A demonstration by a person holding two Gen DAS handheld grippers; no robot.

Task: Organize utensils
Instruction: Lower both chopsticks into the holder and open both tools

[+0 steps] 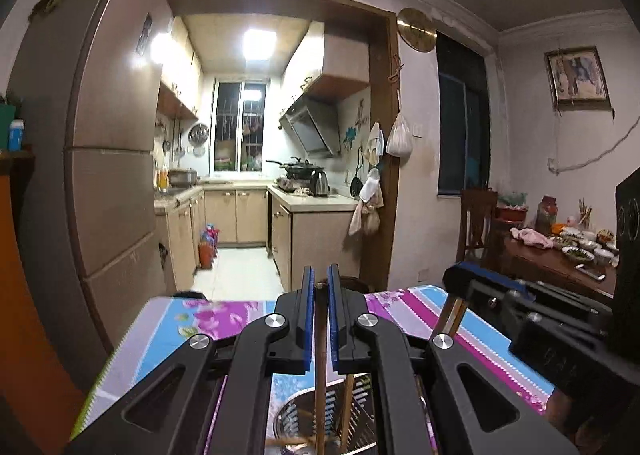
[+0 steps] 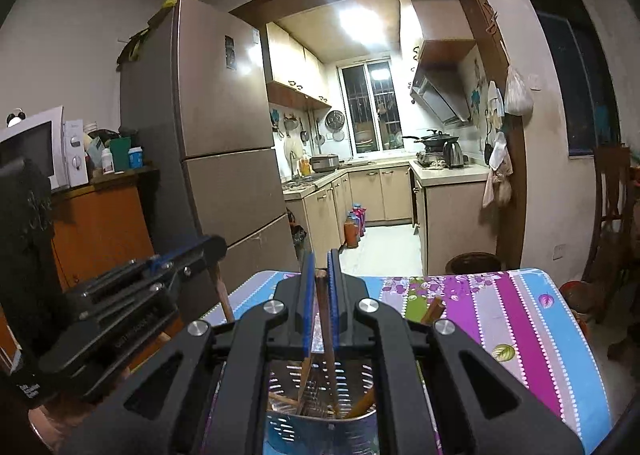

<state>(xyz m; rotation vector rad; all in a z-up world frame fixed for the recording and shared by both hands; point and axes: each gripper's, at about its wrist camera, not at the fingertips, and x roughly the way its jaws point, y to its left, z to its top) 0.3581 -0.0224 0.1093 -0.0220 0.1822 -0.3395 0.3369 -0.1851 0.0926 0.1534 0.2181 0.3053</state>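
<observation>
We are holding one upright brown wooden chopstick (image 1: 320,335) in each closed gripper, left gripper (image 1: 319,319) and right gripper (image 2: 320,319), directly above the perforated steel utensil holder (image 2: 320,395).

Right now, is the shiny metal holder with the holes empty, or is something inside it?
Not empty. The metal holder on the striped tablecloth has several brown wooden chopsticks standing and leaning inside.

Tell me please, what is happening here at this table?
A person holds a gripper in each hand. The left gripper is shut on a wooden chopstick, the right gripper on another chopstick. Both hang over a perforated metal holder with more chopsticks, on the flowered tablecloth.
</observation>
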